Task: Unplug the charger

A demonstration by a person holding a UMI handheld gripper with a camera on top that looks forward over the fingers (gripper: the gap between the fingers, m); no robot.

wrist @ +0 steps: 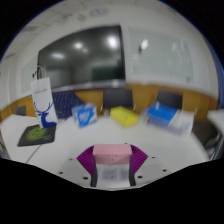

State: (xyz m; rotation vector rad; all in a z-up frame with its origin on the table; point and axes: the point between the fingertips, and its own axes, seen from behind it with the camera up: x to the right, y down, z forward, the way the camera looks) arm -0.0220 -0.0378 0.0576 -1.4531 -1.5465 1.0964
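The hand-held gripper (111, 165) hangs above the near edge of the white tabletop (75, 150), its fingers closed to a narrow gap on nothing I can make out. No charger is identifiable (only boxes (124, 116) along the far edge), so first locate the plug, then approach squarely and pull straight out.

One yellow box (123, 116), two blue boxes (85, 114), one sign (42, 104)

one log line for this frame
gripper: over white table | by pads: pale item, unidentifiable | ahead: yellow box, deer sign | charger: not made out
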